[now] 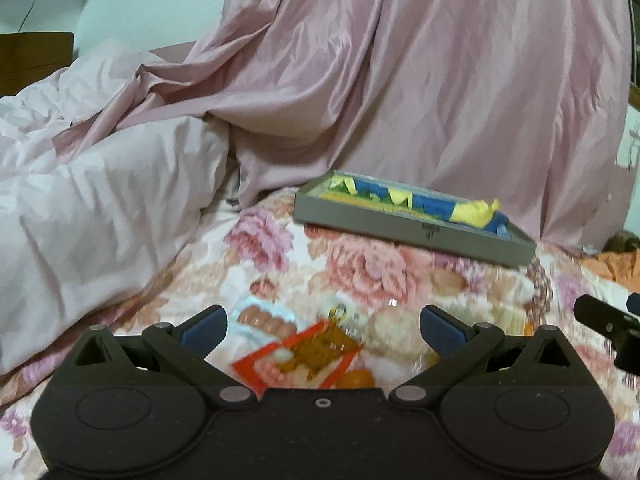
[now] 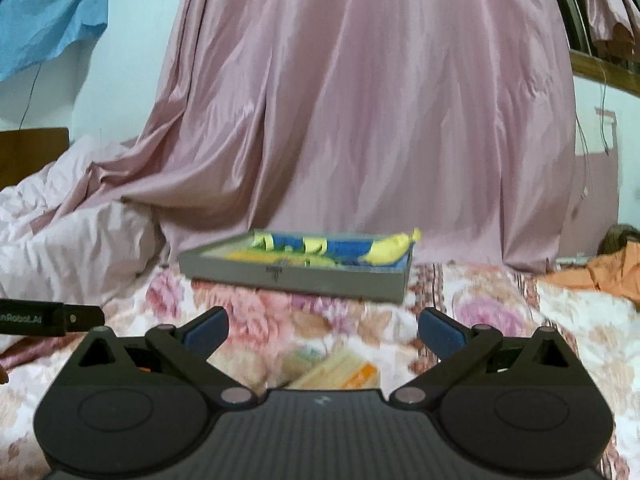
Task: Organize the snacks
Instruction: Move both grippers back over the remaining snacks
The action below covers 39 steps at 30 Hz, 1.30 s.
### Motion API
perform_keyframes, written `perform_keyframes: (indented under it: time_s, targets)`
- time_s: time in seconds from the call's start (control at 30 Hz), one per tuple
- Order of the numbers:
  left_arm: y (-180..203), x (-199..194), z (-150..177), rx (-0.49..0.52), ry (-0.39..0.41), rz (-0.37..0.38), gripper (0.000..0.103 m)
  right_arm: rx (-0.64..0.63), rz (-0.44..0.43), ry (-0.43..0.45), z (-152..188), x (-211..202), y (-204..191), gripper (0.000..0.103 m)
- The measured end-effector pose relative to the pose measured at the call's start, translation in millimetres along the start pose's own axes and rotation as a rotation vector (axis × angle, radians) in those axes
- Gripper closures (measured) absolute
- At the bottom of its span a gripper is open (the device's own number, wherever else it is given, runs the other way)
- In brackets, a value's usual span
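A shallow grey tray [image 1: 400,226] [image 2: 320,278] rests on the flowered bedspread, holding yellow and blue snack packs [image 1: 472,210] [image 2: 390,250]. Closer in, loose snacks lie on the bed: a red and orange packet [image 1: 308,354], a clear pack of brown pieces [image 1: 266,320] and a pale packet [image 1: 508,320]. My left gripper [image 1: 323,326] hangs open just above the red packet, holding nothing. My right gripper [image 2: 323,328] is open over a yellow and orange packet [image 2: 340,372], partly hidden by the gripper body. Both views are blurred.
A pink curtain [image 1: 400,80] [image 2: 360,100] drapes down behind the tray. A pale crumpled duvet [image 1: 80,200] piles up on the left. Orange cloth [image 2: 600,272] lies at the right. The other gripper's black edge [image 1: 608,324] [image 2: 48,318] shows at each view's side.
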<state>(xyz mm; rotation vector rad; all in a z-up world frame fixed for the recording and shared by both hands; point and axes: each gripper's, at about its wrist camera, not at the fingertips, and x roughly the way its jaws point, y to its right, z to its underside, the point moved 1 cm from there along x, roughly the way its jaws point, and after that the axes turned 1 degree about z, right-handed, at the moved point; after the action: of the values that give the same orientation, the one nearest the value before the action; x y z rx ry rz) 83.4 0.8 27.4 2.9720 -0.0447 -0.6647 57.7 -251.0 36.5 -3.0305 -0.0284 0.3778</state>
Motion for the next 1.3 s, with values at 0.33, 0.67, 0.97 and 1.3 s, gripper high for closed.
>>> perform_keyframes:
  time_s: [0.33,0.67,0.97,1.3]
  targets:
    - [-2.8,1.3,28.5,0.079,-0.099,0.046,0.001,-0.006,0.013,-0.15,25.2,-9.9,-9.9,0.0]
    - [6.0,14.0,41.2,0.144,-0.175,0.093,0.001,0.028,0.017,-0.295,47.8,11.8,-7.9,0.0]
    - [13.0,27.4,48.2,0.184,-0.224,0.112,0.001,0.041,0.024,-0.364,56.0,29.2,-6.7,0.0]
    - [27.3,44.5,49.6,0.259,-0.257,0.167,0.001,0.036,0.011,-0.389,52.8,52.6,-3.6,0.0]
